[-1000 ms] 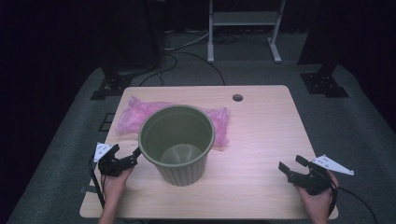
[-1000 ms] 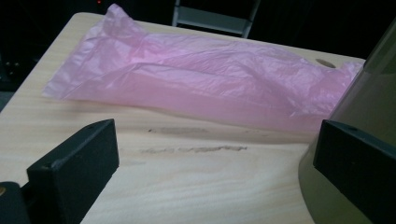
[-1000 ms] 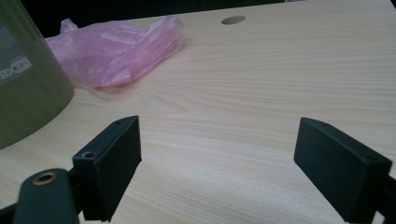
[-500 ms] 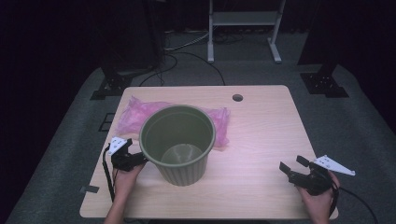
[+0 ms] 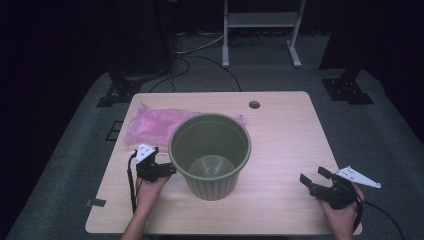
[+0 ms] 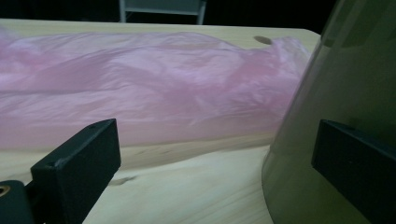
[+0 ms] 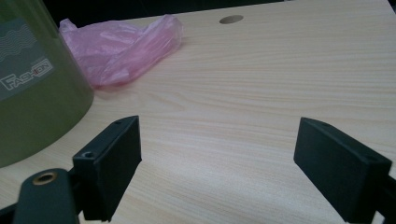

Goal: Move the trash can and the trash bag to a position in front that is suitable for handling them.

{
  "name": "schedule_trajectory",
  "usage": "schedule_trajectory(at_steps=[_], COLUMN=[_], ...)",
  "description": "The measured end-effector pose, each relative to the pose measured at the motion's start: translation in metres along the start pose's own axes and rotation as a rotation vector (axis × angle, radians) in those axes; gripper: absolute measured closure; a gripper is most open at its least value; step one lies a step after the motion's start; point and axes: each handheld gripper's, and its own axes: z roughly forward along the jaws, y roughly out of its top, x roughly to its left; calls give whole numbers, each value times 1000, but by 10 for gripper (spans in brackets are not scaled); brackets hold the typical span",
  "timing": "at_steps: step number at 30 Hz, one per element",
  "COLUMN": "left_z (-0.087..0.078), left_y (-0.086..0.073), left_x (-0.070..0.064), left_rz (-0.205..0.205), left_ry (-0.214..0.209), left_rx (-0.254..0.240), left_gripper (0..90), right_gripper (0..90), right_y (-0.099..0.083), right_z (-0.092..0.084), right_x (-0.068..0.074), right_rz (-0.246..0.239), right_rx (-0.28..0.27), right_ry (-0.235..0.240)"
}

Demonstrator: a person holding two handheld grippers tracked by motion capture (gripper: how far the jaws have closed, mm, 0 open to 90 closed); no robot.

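An empty olive-green plastic bin (image 5: 210, 155) stands upright at the middle of the wooden table (image 5: 285, 135). Behind it and to its left lies a crumpled pink plastic bag (image 5: 150, 122). My left gripper (image 5: 170, 169) is open, low on the table at the bin's left side. In the left gripper view its right jaw stands in front of the bin wall (image 6: 336, 93), and the bag (image 6: 140, 93) lies ahead beyond the open gripper (image 6: 215, 172). My right gripper (image 5: 311, 175) rests open near the table's front right, holding nothing. The right gripper view has bare wood between its open jaws (image 7: 224, 163), the bin (image 7: 32, 79) at left and the bag (image 7: 121, 46) behind.
A round cable hole (image 5: 254, 104) sits near the table's far edge. Beyond the table, a metal stand (image 5: 260, 20) and cables lie on the dark floor. Bare wood stretches between the bin and my right gripper.
My left gripper has moved right, from the table's left edge up to the bin's left side. The right gripper, the bin and the bag have stayed put.
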Motion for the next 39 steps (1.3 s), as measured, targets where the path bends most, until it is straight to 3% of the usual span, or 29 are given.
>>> schedule_trajectory(at_steps=[6,13,18,21,24,31,36,38,39], left_z=[20,35,39,39,40,53,76,90,90], left_y=[3,6,7,11,23,44,56,56,56], left_x=[-28,-52,-57,-50,-31,0,22,32,32], left_rz=[29,58,79,92,113,147,167,145,145], left_ry=[-73,-127,-144,-135,-107,-106,-109,-116,-116], left_rx=[15,27,38,42,46,61,122,167,167], left_gripper=[0,0,0,0,0,36,40,54,54], right_gripper=[140,140,140,140,140,140,140,140,140], right_y=[0,-1,0,-1,-1,0,0,0,0], right_z=[-2,-4,-4,-5,-6,-4,-4,-3,-3], right_x=[-3,-5,-6,-8,-9,-10,-10,-9,-9], right_rz=[4,6,3,8,8,4,1,0,0], right_rx=[-4,-7,-9,-11,-12,-7,-5,-4,-4], right_ry=[-6,-7,-7,-7,-9,-8,-7,-8,-8])
